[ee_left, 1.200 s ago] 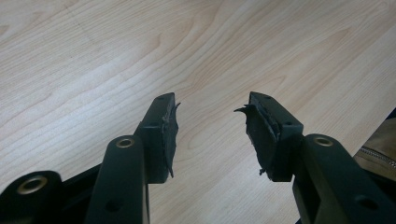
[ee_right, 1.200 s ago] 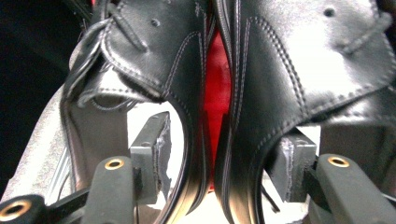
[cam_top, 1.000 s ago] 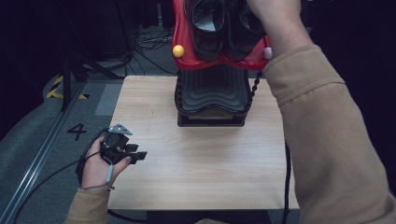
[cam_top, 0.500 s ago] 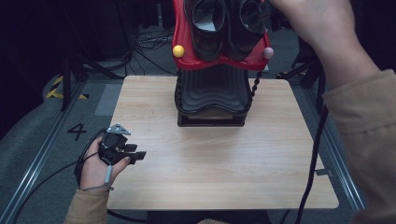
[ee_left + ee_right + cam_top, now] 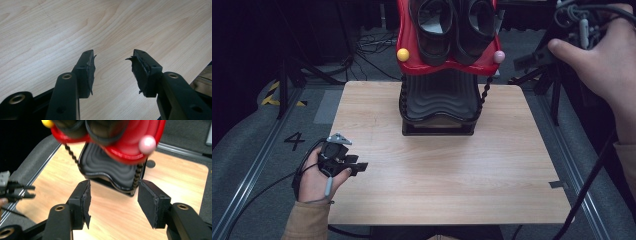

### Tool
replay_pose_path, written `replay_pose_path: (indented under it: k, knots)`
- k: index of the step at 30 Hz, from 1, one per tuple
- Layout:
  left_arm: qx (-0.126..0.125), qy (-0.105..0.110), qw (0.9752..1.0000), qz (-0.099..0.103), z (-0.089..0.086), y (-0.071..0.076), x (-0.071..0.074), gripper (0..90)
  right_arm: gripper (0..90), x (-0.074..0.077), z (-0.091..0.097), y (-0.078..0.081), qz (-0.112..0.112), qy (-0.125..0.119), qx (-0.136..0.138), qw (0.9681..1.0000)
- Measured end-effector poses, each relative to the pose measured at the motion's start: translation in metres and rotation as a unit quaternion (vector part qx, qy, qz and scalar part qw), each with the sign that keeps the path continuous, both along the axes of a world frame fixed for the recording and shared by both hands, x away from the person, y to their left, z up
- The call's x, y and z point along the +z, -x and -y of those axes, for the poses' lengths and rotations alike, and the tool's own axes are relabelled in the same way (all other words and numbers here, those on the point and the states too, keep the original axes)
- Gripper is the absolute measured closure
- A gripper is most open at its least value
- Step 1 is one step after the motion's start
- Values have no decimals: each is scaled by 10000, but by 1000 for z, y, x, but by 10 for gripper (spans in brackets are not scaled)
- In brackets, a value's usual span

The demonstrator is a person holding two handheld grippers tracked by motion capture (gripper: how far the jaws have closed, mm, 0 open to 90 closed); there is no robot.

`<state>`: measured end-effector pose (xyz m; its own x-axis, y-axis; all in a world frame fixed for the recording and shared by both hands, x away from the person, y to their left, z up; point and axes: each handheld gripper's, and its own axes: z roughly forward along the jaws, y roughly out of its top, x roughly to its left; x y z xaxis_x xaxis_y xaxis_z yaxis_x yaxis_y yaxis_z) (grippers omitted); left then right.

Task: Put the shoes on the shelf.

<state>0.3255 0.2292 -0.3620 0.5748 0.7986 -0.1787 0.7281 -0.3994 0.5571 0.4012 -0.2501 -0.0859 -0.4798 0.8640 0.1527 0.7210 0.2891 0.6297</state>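
A two-tier rack stands at the back of the wooden table [image 5: 437,175]. Its red upper tray [image 5: 411,55] carries a pair of black shoes [image 5: 452,30]; below it sits a black ribbed tray [image 5: 439,100]. My left gripper [image 5: 359,167] rests at the table's left edge, open and empty, its jaws [image 5: 113,56] spread above bare wood. The person's right hand [image 5: 607,65] is raised at the far right, beyond the table's edge. My right gripper [image 5: 113,183] is open with nothing between its pads, and looks at the red tray [image 5: 140,147] and black tray [image 5: 110,170] from the side.
A yellow ball [image 5: 402,54] and a pink ball [image 5: 498,56] cap the red tray's front corners. Twisted black posts [image 5: 484,92] join the two tiers. Metal rails [image 5: 257,165] and cables run along the grey floor beside the table.
The right hand has swung from over the shoes on the rack out to the right and a little lower. The left hand and gripper have stayed still.
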Motion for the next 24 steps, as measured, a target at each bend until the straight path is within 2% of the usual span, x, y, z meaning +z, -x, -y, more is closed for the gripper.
replay_pose_path:
  k: [8,9,11,15,18,22,24]
  knots:
    - [-20,10,10000,-3,4,3,0,539,436,-45,30,14,-126,54,211,9997]
    - [-15,7,10000,1,4,4,0,539,435,-56,33,16,-162,36,230,9996]
    - [-7,-11,10000,-12,4,4,-1,539,435,-74,36,17,-197,147,246,9994]
    - [9,-29,10000,-35,4,4,-3,539,435,-114,40,17,-443,190,356,9982]
    - [14,-44,10000,-58,5,5,-5,538,439,-134,41,17,-555,207,446,9972]
    - [25,-71,9999,-84,4,7,-7,537,502,-164,40,19,-694,357,659,9948]
    - [48,-74,9999,-105,3,8,-8,537,525,-182,40,21,-731,330,775,9938]
